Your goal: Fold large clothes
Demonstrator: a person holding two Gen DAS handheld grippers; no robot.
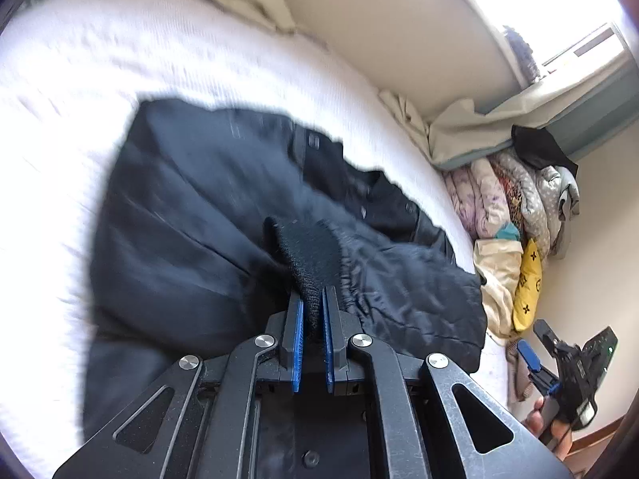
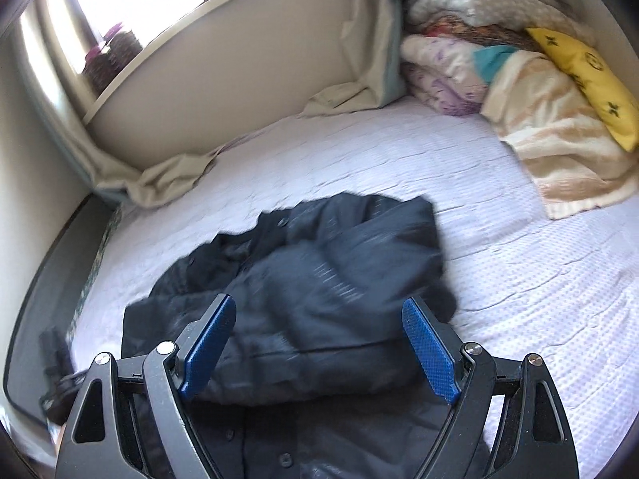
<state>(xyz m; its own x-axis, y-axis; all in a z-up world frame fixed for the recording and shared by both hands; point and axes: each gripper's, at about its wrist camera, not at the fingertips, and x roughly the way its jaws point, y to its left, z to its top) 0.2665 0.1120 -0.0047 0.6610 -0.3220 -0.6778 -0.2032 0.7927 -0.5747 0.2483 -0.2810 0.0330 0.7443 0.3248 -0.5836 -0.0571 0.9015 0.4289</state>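
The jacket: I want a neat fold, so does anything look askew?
Yes. The dark jacket lies bunched and crooked on the bed, not spread flat. The left gripper pinches its knit cuff.

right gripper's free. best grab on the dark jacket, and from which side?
Judging by the pose: the right gripper hangs open above the jacket. Take the raised folded edge nearest it, from above. The left gripper already pinches the knit cuff.

Your jacket (image 2: 303, 279) lies on the bed (image 2: 519, 279), before your right gripper (image 2: 319, 343). Behind it, stacked blankets (image 2: 459, 68) sit at the bed's far right corner, a pillow (image 2: 583, 80) on top of them.
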